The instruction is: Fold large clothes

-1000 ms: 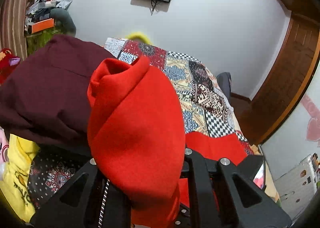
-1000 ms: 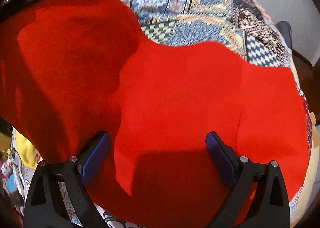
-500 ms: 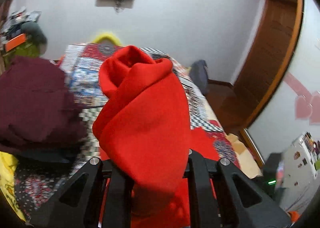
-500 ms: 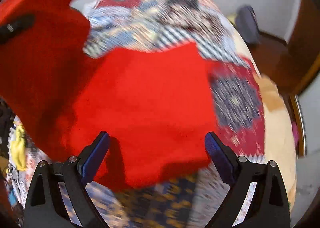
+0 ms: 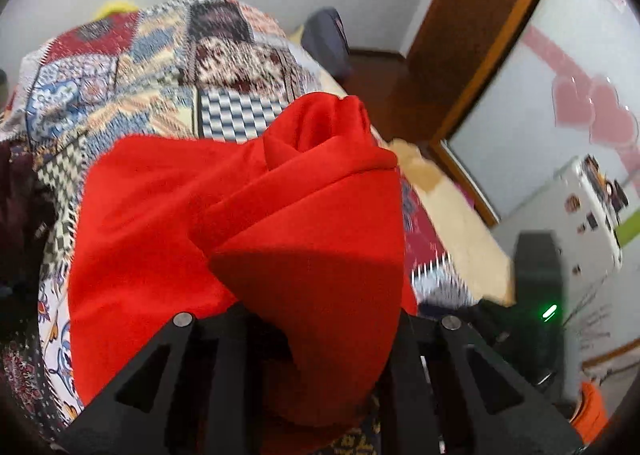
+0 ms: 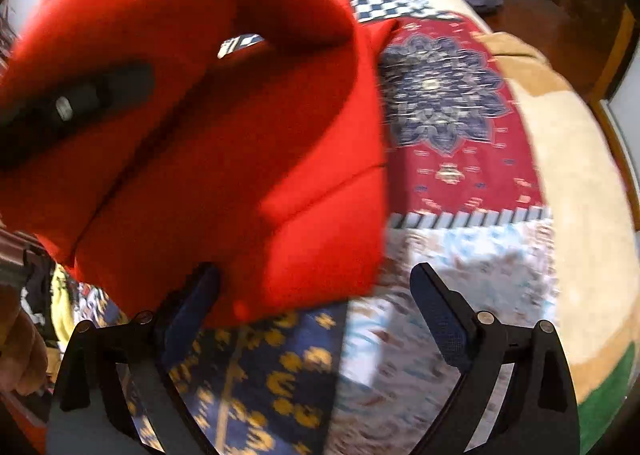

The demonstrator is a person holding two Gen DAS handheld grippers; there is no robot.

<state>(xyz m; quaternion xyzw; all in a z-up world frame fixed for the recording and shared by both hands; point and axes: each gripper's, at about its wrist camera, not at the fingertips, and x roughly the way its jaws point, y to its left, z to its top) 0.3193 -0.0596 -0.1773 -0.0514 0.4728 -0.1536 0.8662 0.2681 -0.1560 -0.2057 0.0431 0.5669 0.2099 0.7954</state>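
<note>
Red fabric pretty much fills both views — it's a big red garment (image 5: 168, 223), and a bunched-up wad of it sits right between the fingers of the left gripper (image 5: 320, 339), which is pinching that fold. The jaws have just been easing open a little, but the cloth is still stuffed between them and humps up in front of the lens, so the pads themselves are hidden. From that pinched bunch the rest of the garment drapes away to the left in the left wrist view and lies down onto the patchwork bedspread (image 5: 132, 67), which covers the bed underneath. Over in the right wrist view, the right gripper (image 6: 316, 307) has its blue-padded fingers (image 6: 444, 319) spread wide with nothing clamped between them; the red garment (image 6: 248, 159) hangs up and to the left of it, its lower edge dipping just beside the left-hand pad — can't tell if it actually touches. The other gripper shows as a dark bar poking out of the cloth near the left edge there. To the right of the garment the bedspread is bare, red medallion patch (image 6: 444, 95) and all. Everything's a bit motion-blurred. A wooden door frame (image 5: 472, 55) is off to the right.
</note>
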